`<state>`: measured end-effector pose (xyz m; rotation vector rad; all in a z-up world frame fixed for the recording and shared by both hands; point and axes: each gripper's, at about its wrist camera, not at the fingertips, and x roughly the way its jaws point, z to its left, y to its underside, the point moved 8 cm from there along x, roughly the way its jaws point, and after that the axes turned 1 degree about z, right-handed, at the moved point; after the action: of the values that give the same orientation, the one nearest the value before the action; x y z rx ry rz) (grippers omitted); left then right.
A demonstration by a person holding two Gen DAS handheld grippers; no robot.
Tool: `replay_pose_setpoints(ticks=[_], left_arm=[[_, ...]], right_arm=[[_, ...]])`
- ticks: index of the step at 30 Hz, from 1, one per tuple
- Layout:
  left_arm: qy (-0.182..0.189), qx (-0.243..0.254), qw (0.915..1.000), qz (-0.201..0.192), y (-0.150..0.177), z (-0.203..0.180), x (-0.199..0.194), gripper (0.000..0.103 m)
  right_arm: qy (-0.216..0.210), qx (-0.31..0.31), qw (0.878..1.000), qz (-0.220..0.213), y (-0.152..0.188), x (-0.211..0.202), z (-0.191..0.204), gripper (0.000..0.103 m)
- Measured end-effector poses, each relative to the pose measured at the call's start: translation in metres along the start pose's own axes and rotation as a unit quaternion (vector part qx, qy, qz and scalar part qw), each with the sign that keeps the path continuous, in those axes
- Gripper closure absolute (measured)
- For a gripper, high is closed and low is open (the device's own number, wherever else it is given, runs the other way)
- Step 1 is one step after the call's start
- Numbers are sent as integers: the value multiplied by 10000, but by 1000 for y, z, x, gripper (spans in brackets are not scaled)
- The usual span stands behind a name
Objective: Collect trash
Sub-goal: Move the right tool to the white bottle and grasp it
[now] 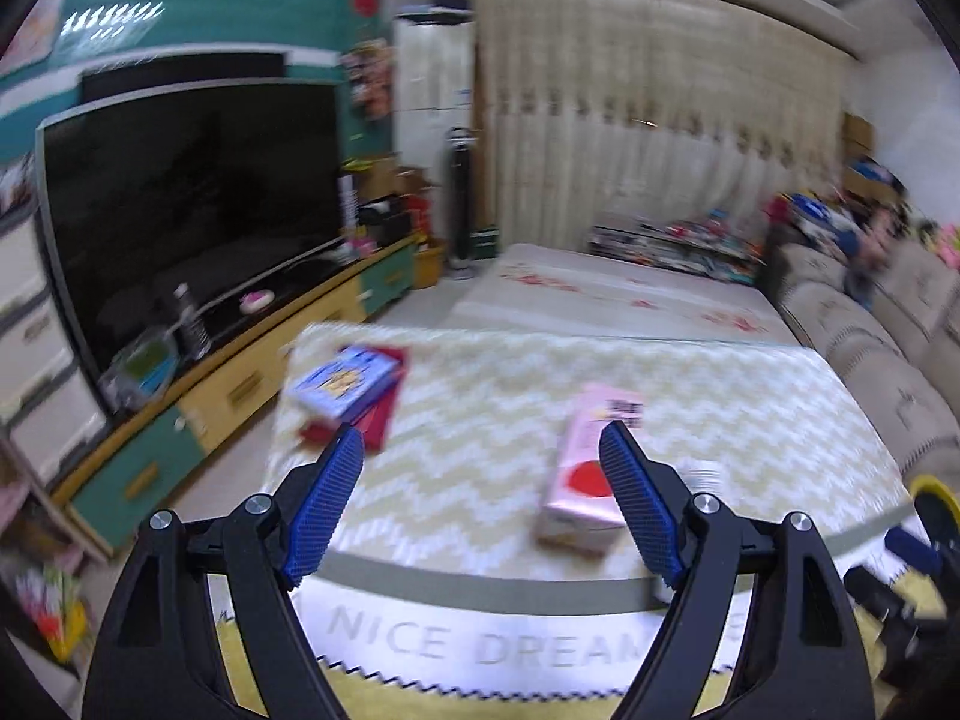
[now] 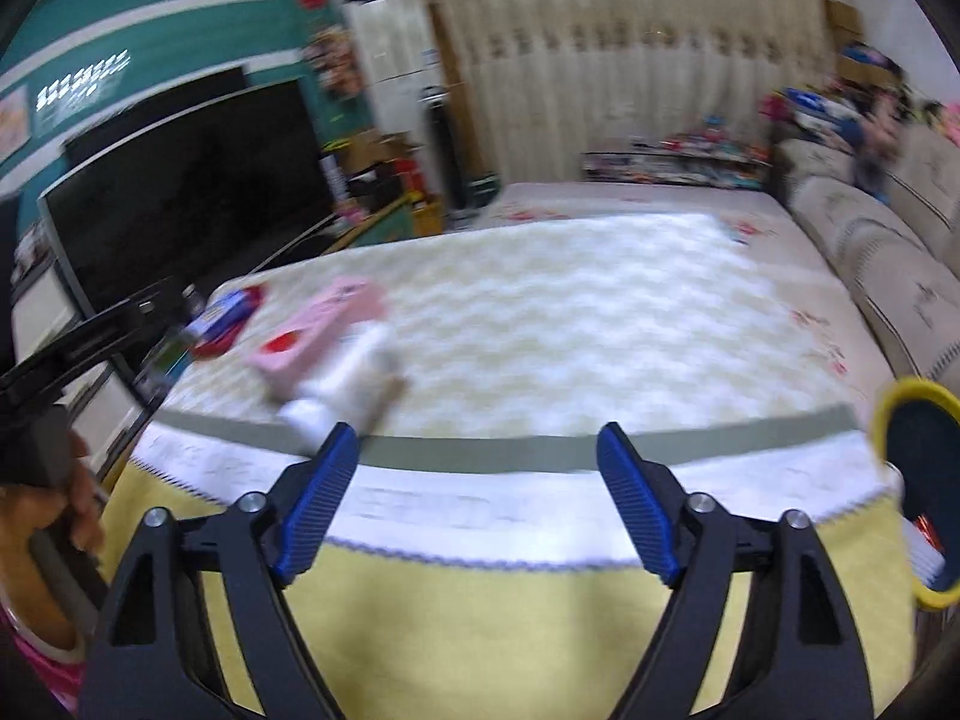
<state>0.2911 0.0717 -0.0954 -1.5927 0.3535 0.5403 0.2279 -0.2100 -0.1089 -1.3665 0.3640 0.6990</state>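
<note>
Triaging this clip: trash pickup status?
Done: nothing visibly collected. In hand: nothing; left gripper and right gripper are both open and empty above the table's near edge. Left: pink carton, white bottle beside it, and blue and red boxes lie on the zigzag cloth.

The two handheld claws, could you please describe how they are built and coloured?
Both look alike. The left claw and right claw each have black angular plastic arms with triangular cut-outs, joined by round silver pivot bolts. Their fingers carry bright blue ribbed pads tapering to a point. No cables or lettering show. In the right wrist view, a bare hand grips the left claw's dark handle.
</note>
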Motion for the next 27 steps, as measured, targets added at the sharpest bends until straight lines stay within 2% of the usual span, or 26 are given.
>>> replay_pose_setpoints(ticks=[2, 5, 8, 12, 15, 21, 27], left_arm=[[-62, -229, 9997, 18, 6, 15, 5, 23], [-114, -343, 9993, 23, 10, 17, 6, 23], [-79, -398, 9992, 53, 17, 16, 6, 22], [-59, -246, 9996, 101, 18, -1, 5, 22], [-76, -173, 9998, 86, 19, -5, 3, 22], [-81, -185, 9997, 161, 21, -8, 4, 21], [-85, -92, 9997, 200, 24, -14, 7, 21]], right_arm=[[-22, -211, 9998, 33, -2, 12, 28, 24], [-45, -325, 9993, 162, 0, 31, 53, 24], [-59, -304, 9989, 352, 0, 50, 64, 24], [148, -422, 9969, 655, 2, 78, 74, 24], [173, -380, 9956, 843, 6, 88, 73, 24], [369, -125, 9967, 718, -2, 85, 39, 24], [30, -125, 9972, 733, -4, 87, 40, 27]])
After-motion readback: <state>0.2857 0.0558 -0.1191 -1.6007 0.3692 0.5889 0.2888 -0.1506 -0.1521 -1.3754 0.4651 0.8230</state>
